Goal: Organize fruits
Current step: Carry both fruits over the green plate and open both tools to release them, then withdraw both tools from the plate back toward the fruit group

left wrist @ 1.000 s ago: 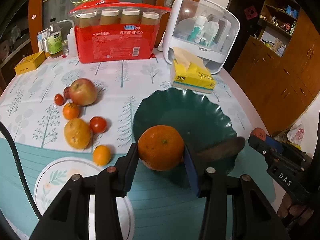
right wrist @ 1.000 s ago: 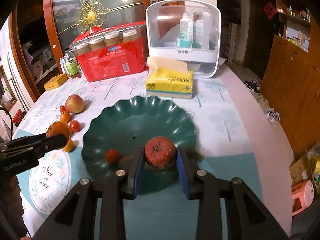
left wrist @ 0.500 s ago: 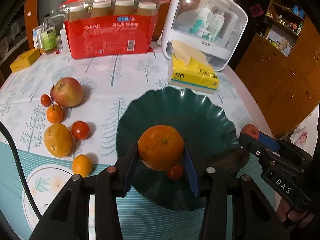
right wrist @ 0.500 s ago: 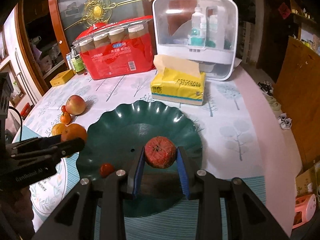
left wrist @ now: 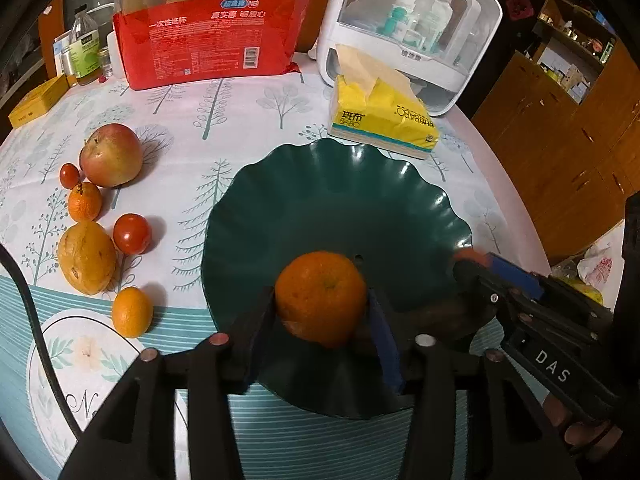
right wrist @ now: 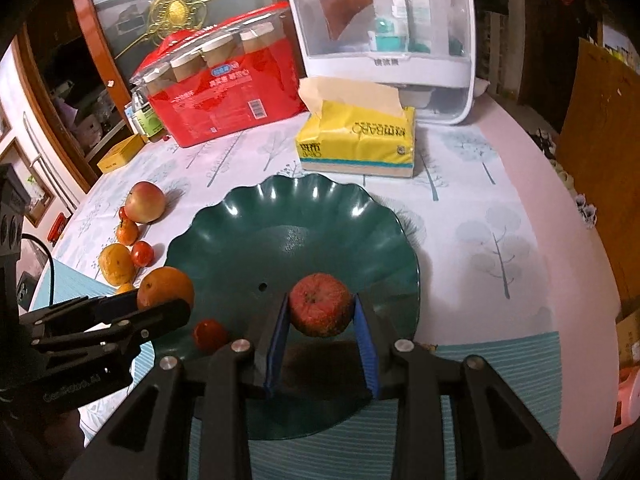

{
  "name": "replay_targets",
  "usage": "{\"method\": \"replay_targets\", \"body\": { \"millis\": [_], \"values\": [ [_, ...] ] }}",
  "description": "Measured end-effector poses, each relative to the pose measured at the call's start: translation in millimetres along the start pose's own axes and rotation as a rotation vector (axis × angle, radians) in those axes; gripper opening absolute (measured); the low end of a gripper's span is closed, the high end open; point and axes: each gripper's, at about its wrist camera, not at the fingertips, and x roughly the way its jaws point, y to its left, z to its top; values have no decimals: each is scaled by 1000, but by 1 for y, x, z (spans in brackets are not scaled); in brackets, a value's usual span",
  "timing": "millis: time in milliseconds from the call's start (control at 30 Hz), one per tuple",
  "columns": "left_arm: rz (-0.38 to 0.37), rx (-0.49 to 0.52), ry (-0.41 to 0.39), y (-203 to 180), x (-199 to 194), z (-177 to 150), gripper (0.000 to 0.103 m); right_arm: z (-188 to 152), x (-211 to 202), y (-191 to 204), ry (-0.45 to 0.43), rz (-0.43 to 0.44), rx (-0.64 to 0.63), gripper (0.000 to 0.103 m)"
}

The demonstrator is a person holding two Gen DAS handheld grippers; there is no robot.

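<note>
Left wrist view: left tool (left wrist: 322, 304), jaws opening around the orange (left wrist: 320, 298) over the near part of the green plate (left wrist: 304, 196). Six fruits left on the tree-print table (left wrist: 240, 120) at left: apple (left wrist: 111, 155), tomato (left wrist: 132, 233), others. Wooden cabinets at far right.

Right wrist view: right tool (right wrist: 320, 312), jaws just opening, pads beside the red fruit (right wrist: 321, 305) low over the plate; small tomato (right wrist: 210, 335) already plated. Tissue pack (right wrist: 356, 142) beyond.

Colours and patterns observed.
Dark green plate (right wrist: 240, 216); orange (left wrist: 320, 296) orange; mottled red fruit (right wrist: 320, 304); white tablecloth (left wrist: 240, 120), grey-blue tree print; yellow tissue pack (right wrist: 360, 140).
</note>
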Motion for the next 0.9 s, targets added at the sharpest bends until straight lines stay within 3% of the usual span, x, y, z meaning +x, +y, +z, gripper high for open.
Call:
{"method": "replay_targets", "body": {
  "millis": [267, 433, 900],
  "values": [
    [-3, -25, -47, 8, -24, -2, 69, -2, -4, -2, 13, -5, 50, 49],
    [12, -53, -59, 18, -39, -8, 75, -5, -11, 2, 21, -4, 65, 49],
    [49, -129, -10, 70, -70, -56, 76, -30, -29, 43, 89, 60, 88, 49]
  ]
}}
